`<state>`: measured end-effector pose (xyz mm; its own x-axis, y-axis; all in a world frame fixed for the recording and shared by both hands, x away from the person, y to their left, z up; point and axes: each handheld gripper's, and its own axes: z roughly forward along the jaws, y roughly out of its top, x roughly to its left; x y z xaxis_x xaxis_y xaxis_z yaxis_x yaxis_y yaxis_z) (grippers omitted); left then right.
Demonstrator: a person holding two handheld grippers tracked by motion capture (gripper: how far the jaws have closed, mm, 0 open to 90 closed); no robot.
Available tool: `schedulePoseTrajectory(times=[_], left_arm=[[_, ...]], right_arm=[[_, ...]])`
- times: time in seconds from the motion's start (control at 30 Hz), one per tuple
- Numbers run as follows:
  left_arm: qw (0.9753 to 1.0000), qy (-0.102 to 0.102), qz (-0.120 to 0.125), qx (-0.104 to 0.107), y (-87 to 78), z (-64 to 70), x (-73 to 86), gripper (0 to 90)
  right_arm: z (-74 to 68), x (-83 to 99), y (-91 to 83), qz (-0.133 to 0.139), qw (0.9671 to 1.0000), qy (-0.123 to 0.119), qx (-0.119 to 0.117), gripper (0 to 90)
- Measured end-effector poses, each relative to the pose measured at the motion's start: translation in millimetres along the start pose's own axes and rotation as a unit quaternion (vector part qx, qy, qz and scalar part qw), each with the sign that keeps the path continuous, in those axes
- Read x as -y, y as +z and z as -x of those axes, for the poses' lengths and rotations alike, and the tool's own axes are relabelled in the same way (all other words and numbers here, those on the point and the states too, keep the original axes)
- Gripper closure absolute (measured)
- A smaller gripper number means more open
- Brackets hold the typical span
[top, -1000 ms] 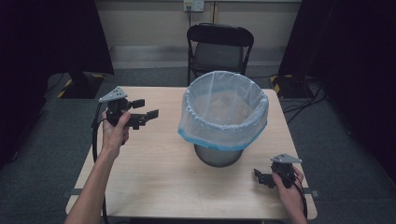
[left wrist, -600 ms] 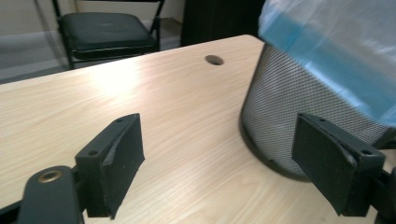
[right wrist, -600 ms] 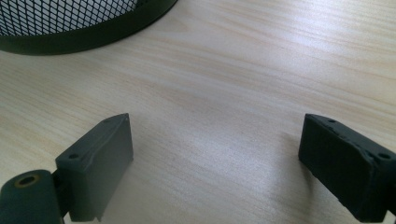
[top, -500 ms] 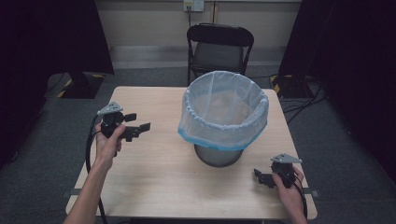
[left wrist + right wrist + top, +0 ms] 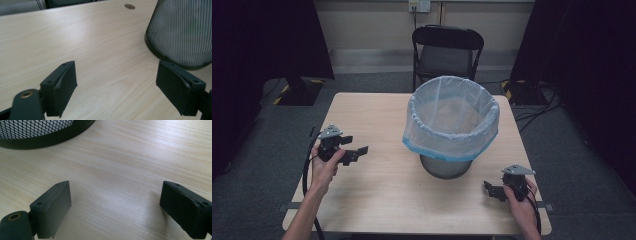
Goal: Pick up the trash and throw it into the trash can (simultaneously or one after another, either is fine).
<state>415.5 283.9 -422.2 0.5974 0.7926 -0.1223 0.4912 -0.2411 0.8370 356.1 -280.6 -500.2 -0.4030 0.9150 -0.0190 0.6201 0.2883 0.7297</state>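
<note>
Nearest, at the right corner of the tabletop [image 5: 377, 200], the right gripper [image 5: 492, 190] is resting low with its fingers [image 5: 51, 210] spread wide apart, gripping nothing, bare wood lying between them. Farther back on the left, the left gripper [image 5: 357, 152] is hovering just above the wood, its fingers [image 5: 61, 87] likewise standing wide apart and holding nothing. Between and beyond both, right of centre, a black mesh wastebasket [image 5: 446, 167] is standing upright, wearing a white bag [image 5: 451, 125] folded over its rim; the bag is looking empty inside. A dark chair [image 5: 447, 52] is standing past the far edge.
</note>
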Motion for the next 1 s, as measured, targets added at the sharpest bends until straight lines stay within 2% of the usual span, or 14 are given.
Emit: schedulePoseTrajectory(times=[0.1, 0.27, 0.37, 0.4, 0.47, 0.53, 0.57, 0.6, 0.67, 0.7, 0.73, 0.8, 0.9, 1.0], left_arm=[[1.0000, -0.004, -0.006, -0.005, -1.5, -1.0, 13.1, 16.6], [0.9990, -0.011, -0.040, -0.017, 0.5, -2.7, 31.2, 16.6], [0.9984, -0.017, -0.049, -0.023, 1.1, -1.4, 42.9, 16.6], [0.9981, -0.014, -0.055, -0.025, 0.8, -1.3, 46.1, 16.6], [0.9974, -0.019, -0.065, -0.024, 0.9, -0.3, 55.0, 16.6], [0.9971, -0.038, -0.062, -0.020, 1.9, 1.3, 63.7, 16.7], [0.9970, -0.040, -0.064, -0.018, 2.9, 2.5, 66.0, 16.7], [0.9966, -0.032, -0.073, -0.023, 4.9, 5.5, 68.6, 16.7], [0.9961, -0.030, -0.081, -0.017, 8.4, 8.9, 71.1, 17.0], [0.9956, -0.023, -0.088, -0.025, 10.5, 12.4, 71.7, 17.8], [0.9949, -0.001, -0.094, -0.037, 12.4, 16.4, 72.2, 17.6], [0.9947, 0.002, -0.096, -0.036, 15.7, 20.2, 74.4, 17.4], [0.9910, 0.038, -0.114, -0.058, 19.9, 24.3, 78.5, 17.7], [0.9918, 0.035, -0.110, -0.057, 19.0, 24.5, 80.4, 16.5]], right_arm=[[0.0, 0.0, 0.0, 0.000, 1.0000, 0.000, 0.000, 9.2], [0.0, 0.0, 0.0, 0.000, 1.0000, -0.001, 0.000, 9.2], [0.0, 0.0, 0.0, 0.000, 1.0000, 0.000, 0.000, 9.2], [0.0, 0.0, 0.0, 0.000, 1.0000, 0.000, 0.000, 9.2], [0.0, 0.0, 0.0, 0.000, 1.0000, 0.000, 0.000, 9.2], [0.0, 0.0, 0.0, 0.000, 1.0000, 0.000, 0.000, 9.2], [0.0, 0.0, 0.0, 0.000, 1.0000, 0.000, 0.000, 9.2], [0.0, 0.0, 0.0, 0.000, 1.0000, 0.000, 0.000, 9.2], [0.0, 0.0, 0.0, 0.000, 1.0000, 0.000, 0.000, 9.2], [0.0, 0.0, 0.0, 0.000, 1.0000, 0.000, 0.000, 9.2], [0.0, 0.0, 0.0, 0.000, 1.0000, 0.000, 0.000, 9.2], [0.0, 0.0, 0.0, 0.000, 1.0000, 0.000, 0.000, 9.2], [0.0, 0.0, 0.0, 0.000, 1.0000, 0.000, 0.000, 9.3], [-0.1, 0.0, -0.1, 0.000, 1.0000, -0.001, 0.000, 9.3]])
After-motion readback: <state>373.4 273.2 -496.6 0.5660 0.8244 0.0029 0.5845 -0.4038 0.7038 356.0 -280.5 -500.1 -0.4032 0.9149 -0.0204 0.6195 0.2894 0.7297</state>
